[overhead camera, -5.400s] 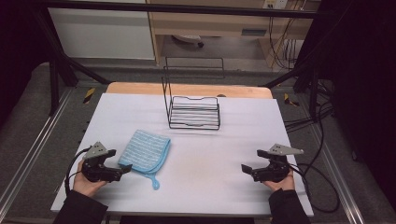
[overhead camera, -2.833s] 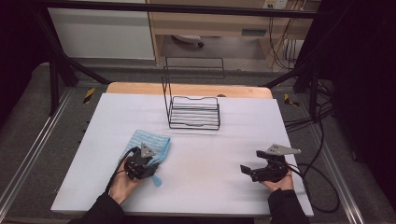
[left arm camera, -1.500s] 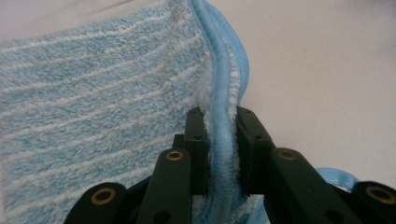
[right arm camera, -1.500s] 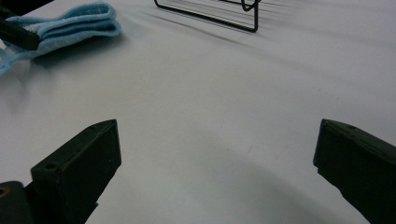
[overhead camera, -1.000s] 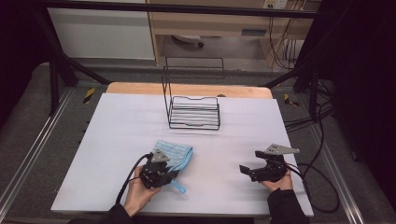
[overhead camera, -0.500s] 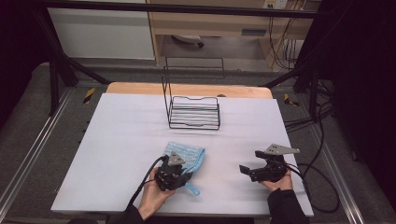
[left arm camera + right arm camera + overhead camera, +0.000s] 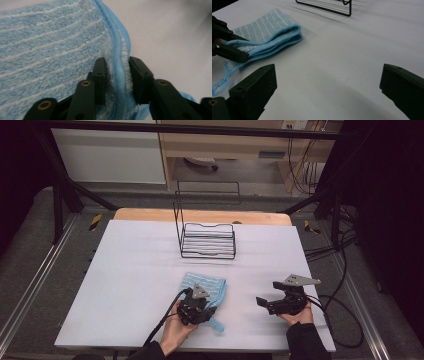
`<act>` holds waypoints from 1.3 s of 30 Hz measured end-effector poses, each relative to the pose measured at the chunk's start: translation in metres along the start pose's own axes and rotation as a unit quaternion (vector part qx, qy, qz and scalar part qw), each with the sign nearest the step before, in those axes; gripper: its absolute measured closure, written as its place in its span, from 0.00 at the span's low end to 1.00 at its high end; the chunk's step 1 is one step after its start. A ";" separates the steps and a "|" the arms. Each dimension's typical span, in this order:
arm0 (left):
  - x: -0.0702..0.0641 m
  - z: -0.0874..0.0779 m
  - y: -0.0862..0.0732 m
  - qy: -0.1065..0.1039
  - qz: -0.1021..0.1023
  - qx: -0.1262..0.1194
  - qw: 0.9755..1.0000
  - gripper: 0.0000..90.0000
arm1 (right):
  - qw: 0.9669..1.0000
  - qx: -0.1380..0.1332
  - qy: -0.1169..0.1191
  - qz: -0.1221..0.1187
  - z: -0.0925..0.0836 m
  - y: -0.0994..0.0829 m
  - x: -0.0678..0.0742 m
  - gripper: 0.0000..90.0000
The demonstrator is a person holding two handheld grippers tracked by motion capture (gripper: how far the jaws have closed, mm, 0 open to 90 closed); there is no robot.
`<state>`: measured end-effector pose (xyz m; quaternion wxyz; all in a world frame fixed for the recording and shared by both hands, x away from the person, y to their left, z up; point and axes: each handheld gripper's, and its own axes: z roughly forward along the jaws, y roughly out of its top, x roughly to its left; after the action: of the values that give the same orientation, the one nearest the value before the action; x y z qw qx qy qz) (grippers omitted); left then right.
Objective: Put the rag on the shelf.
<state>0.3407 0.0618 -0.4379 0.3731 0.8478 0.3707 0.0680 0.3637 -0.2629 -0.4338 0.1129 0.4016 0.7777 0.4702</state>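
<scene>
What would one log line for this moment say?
left tongs: jaws astride folded blue striped terry cloth edge, just opening | right tongs: open, empty | black wire rack: empty

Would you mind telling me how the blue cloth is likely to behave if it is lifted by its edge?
The cloth lies folded, soft layers showing in the right gripper view, so it will probably droop and unfold. Its fluffy pile suggests it is light and grips well. The loose loop will likely dangle.

One blue cloth [image 7: 206, 288], one wire rack [image 7: 207, 240], two grippers: left gripper [image 7: 199, 309], right gripper [image 7: 263, 302].
</scene>
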 end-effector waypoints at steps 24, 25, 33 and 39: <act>0.085 -0.060 -0.035 0.001 -0.042 0.021 0.999 0.56 | 1.000 0.010 0.000 0.015 0.019 0.010 0.017 0.08; 0.086 -0.058 -0.037 -0.005 -0.043 0.028 0.999 0.58 | 1.000 0.010 0.001 0.016 0.022 0.012 0.020 0.09; 0.085 -0.055 -0.040 -0.025 -0.052 0.029 0.998 0.74 | 1.000 0.006 0.004 0.019 0.060 0.037 0.044 0.24; 0.083 -0.054 -0.042 -0.028 -0.048 0.031 0.998 0.79 | 0.999 0.026 0.002 0.021 0.097 0.045 0.053 0.38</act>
<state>0.3547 0.1679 -0.4414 0.3598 0.8418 0.4021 0.0151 0.4062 -0.1515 -0.4373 0.0907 0.4191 0.7817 0.4528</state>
